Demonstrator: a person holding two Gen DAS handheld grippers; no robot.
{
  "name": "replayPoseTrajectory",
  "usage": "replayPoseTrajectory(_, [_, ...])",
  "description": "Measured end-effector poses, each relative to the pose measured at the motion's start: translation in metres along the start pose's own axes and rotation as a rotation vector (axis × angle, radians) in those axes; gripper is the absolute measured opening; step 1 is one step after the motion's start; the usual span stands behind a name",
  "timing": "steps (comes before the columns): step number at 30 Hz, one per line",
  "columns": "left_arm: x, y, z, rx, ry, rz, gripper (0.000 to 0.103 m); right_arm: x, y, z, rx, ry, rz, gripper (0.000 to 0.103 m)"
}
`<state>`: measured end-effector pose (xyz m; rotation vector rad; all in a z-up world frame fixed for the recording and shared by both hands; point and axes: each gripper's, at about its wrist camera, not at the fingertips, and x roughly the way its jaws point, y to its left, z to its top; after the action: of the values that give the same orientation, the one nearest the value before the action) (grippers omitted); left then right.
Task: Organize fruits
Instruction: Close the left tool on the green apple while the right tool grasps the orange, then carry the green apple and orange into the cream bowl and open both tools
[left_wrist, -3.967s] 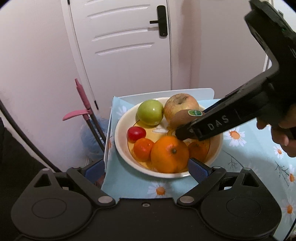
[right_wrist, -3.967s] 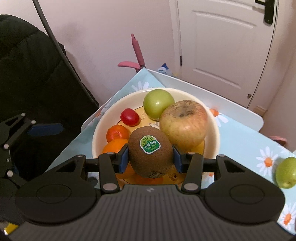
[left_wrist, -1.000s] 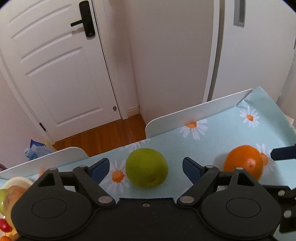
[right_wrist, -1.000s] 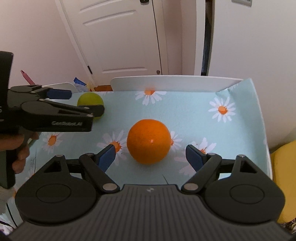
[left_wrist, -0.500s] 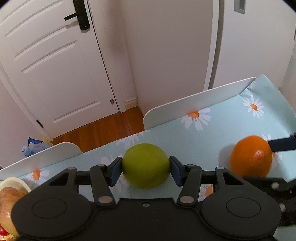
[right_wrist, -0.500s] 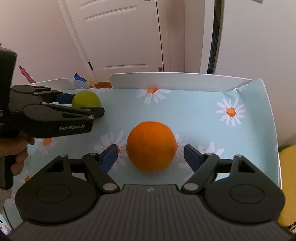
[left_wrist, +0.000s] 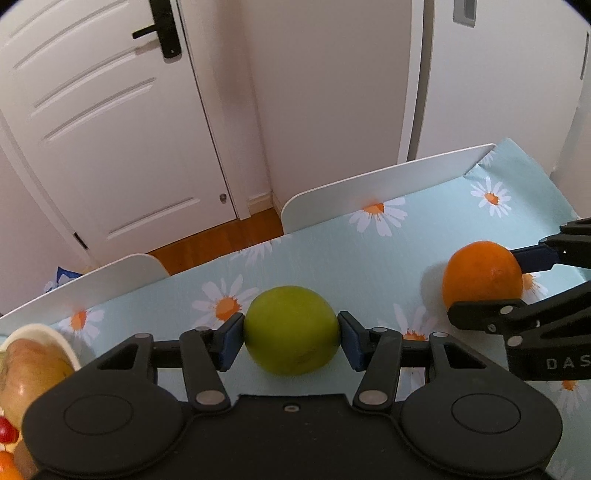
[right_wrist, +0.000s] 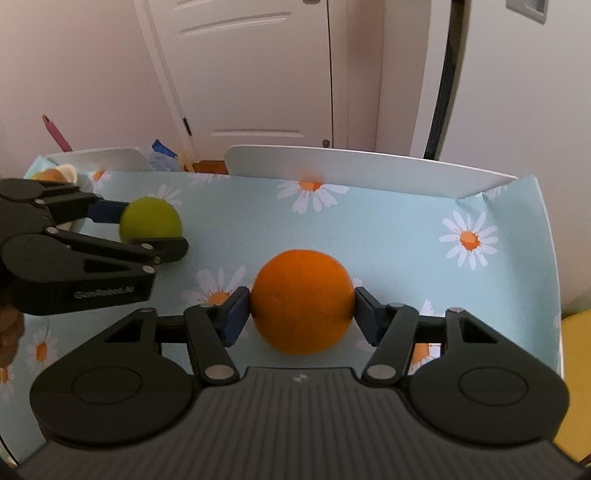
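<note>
My left gripper (left_wrist: 291, 341) is shut on a green apple (left_wrist: 291, 328) over the daisy tablecloth (left_wrist: 369, 266). The apple also shows in the right wrist view (right_wrist: 150, 218), held by the left gripper (right_wrist: 147, 227). My right gripper (right_wrist: 302, 317) is shut on an orange (right_wrist: 302, 299), its blue pads against both sides. The orange also shows at the right of the left wrist view (left_wrist: 482, 275), held by the right gripper (left_wrist: 517, 280). The cream fruit bowl (left_wrist: 46, 338) sits at the far left with a red-yellow apple (left_wrist: 29, 369) in it.
White raised table edges (left_wrist: 388, 184) run along the far side, with a gap onto wooden floor. A white door (left_wrist: 110, 129) and walls stand behind. A cherry tomato (left_wrist: 5, 430) lies in the bowl. A yellow object (right_wrist: 576, 387) sits beyond the table's right edge.
In four seconds both grippers left the bowl, the kiwi released there. In the last second my left gripper closed on the green apple, then my right gripper closed on the orange.
</note>
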<state>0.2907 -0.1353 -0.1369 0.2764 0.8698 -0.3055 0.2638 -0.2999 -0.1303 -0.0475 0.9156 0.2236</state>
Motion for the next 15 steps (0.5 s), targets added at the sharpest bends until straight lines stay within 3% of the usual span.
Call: replayPoseTrajectory(15, [-0.080,0.005,-0.008,-0.104,-0.108,0.052,0.059,-0.057,0.022,0.010,-0.072,-0.083,0.076,0.075])
